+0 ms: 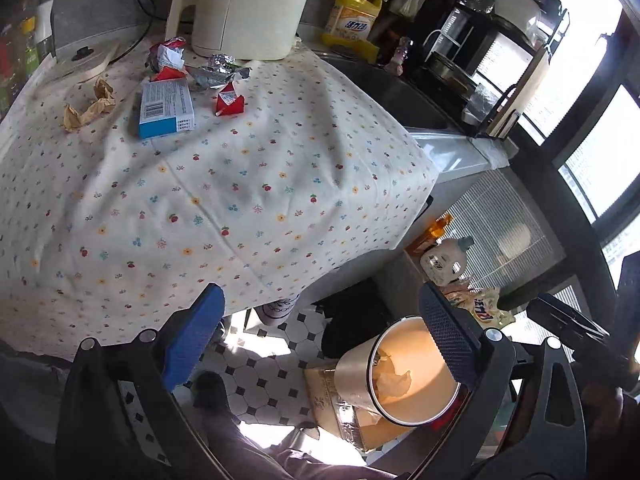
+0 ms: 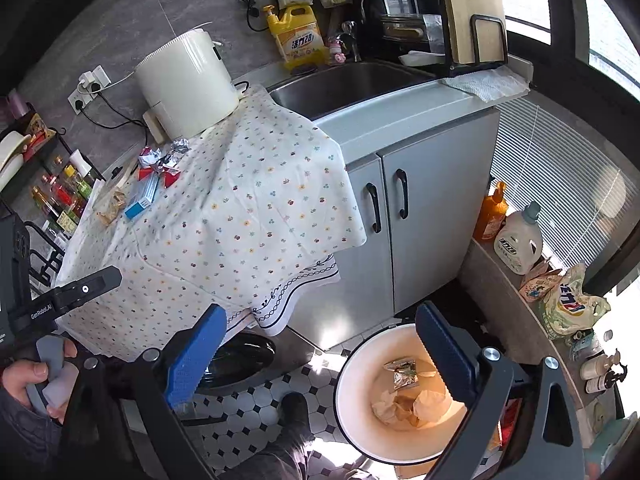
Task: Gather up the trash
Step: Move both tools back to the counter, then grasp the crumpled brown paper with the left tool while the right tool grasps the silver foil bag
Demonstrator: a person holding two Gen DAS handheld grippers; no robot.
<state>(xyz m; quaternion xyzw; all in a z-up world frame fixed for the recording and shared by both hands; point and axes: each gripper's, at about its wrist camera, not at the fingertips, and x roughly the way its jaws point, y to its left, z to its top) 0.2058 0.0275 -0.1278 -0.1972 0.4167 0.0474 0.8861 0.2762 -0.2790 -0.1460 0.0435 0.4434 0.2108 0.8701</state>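
On the far left of the worktop, crumpled brown paper is lying on the flowered cloth. Just right of it a blue-and-white box is resting flat, and beyond that a cluster of red wrappers and crushed foil is sitting near the foot of the white appliance. All of this is waiting on the cloth, well apart from both tools.

You are holding the left gripper and the right gripper over the floor at the cloth's edge, both pointing downward. Both sets of jaws are standing spread wide with nothing between them. Down to the right, the bin is standing on the tiled floor, and paper scraps and a foil packet are already lying in it.

Judging from this, you are heading back to the worktop for the next pieces. Keep the jaws wide while you are crossing, and lift clear of the cloth's hanging edge so you are not dragging it. The brown paper looks light and springy, so come down over its thickest fold and close firmly. The box is lying flat; take it across its narrow width at one end. The red wrappers and foil are sitting close together, so pick one at a time, or the neighbours may be scattering. Your left hand is gripping its handle low, so watch that the two tools are not crossing.
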